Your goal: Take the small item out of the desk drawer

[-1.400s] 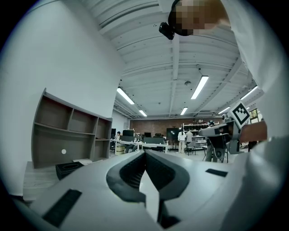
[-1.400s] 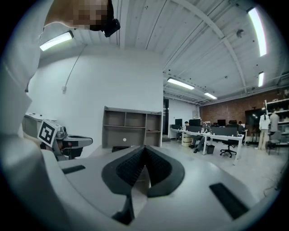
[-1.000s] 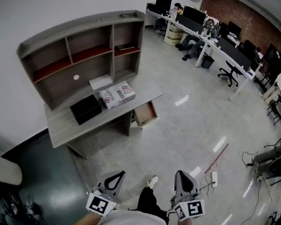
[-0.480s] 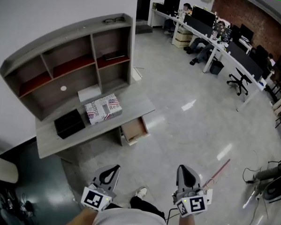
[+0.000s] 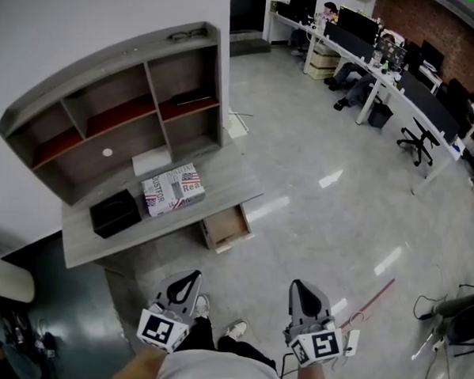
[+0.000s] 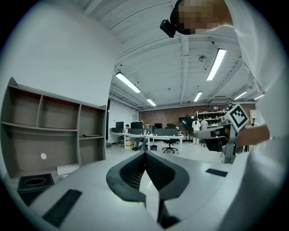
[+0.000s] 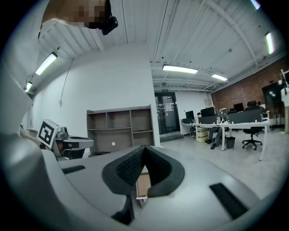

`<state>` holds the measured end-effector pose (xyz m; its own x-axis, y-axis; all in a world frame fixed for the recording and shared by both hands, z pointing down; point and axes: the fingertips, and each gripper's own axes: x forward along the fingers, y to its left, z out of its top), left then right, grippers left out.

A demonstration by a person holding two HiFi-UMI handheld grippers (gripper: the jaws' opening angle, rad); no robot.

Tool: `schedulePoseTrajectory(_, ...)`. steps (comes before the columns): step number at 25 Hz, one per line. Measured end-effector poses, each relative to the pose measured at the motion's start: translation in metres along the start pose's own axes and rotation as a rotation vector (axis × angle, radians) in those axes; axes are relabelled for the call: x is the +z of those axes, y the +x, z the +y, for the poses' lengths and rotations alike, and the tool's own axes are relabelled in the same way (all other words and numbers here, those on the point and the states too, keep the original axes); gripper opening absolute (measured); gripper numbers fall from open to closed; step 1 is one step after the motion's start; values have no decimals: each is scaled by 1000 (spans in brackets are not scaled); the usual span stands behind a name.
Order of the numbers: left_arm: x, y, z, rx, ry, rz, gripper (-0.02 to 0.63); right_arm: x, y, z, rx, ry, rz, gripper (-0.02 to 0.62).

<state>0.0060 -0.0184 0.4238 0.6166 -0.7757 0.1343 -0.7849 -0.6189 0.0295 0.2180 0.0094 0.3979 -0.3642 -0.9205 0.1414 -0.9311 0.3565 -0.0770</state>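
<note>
Both grippers hang low in front of the person, well apart from the desk: the left gripper (image 5: 191, 277) has its jaws pressed together on nothing, and the right gripper (image 5: 298, 285) is likewise closed and empty. The drawer (image 5: 227, 226) stands pulled out below the front edge of the surface (image 5: 225, 184), its pale wooden inside facing up. From this far off the small item cannot be made out in it; it is presumably lying on the drawer bottom, perhaps toward the back under the surface. The main risk is reaching in with the jaws closed, since shut tips would only nudge a small thing deeper or into a corner, so one gripper needs to spread before it goes down. The surface overhangs the rear of the drawer, so a steep approach could knock the gripper against that edge or against the drawer's rim. A small thing pinched off-centre could also slip and drop back in, or fall onto the floor (image 5: 315, 213). A careless swing could brush the printed box (image 5: 172, 189) near the surface edge. The red rod (image 5: 374, 299) on the floor by the right side is something to trip over when stepping closer.
</note>
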Motion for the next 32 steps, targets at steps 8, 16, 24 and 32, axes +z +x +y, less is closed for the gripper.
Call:
schedulePoseTrajectory(8, -32, 52, 13, -37, 12, 39, 18, -8, 21, -21, -58, -5, 40, 23)
schedulePoseTrajectory(16, -92, 101, 40, -67, 19, 172, 19, -36, 58, -21, -77, 10, 139, 23)
schedulePoseTrajectory(24, -198, 162, 49, -182, 63, 339, 21, -75, 119, -14, -55, 22, 213, 22)
schedulePoseTrajectory(32, -313, 224, 54, -254, 139, 517, 71, -123, 130, -18, -80, 38, 292, 23)
